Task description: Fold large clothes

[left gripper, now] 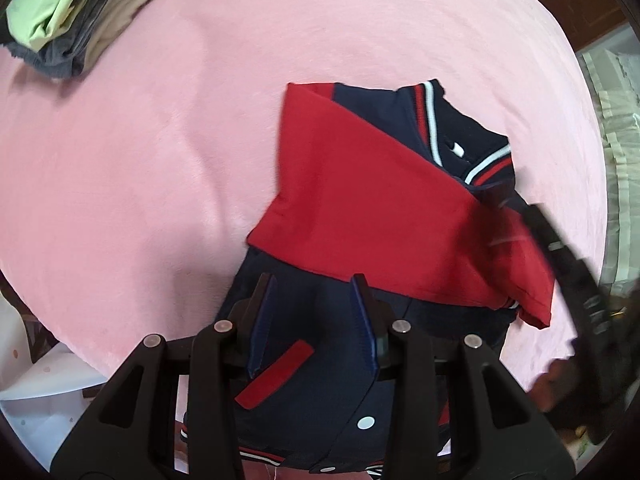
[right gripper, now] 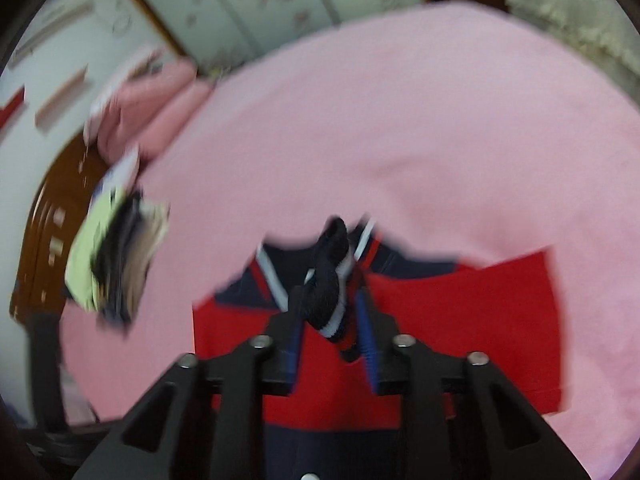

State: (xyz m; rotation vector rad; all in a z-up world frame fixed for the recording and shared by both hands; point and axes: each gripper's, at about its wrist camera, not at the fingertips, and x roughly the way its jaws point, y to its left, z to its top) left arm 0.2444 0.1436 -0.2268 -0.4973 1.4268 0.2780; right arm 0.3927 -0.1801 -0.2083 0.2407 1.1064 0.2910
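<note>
A navy and red varsity jacket (left gripper: 360, 200) lies on the pink bed cover (left gripper: 160, 160), one red sleeve folded across its chest. My left gripper (left gripper: 314, 284) is open and empty, hovering over the jacket's navy lower front near a red pocket strip (left gripper: 276, 374). My right gripper (right gripper: 328, 296) is shut on the jacket's striped knit cuff (right gripper: 330, 280), held above the red sleeve (right gripper: 460, 320). The right gripper also shows blurred at the right edge of the left wrist view (left gripper: 568, 264).
A stack of folded clothes (left gripper: 76, 12), green, grey and beige, sits at the far left of the bed; it also shows in the right wrist view (right gripper: 116, 256). Pink pillows (right gripper: 152, 100) and a wooden headboard (right gripper: 52, 208) lie beyond it. White furniture (left gripper: 44, 392) stands beside the bed.
</note>
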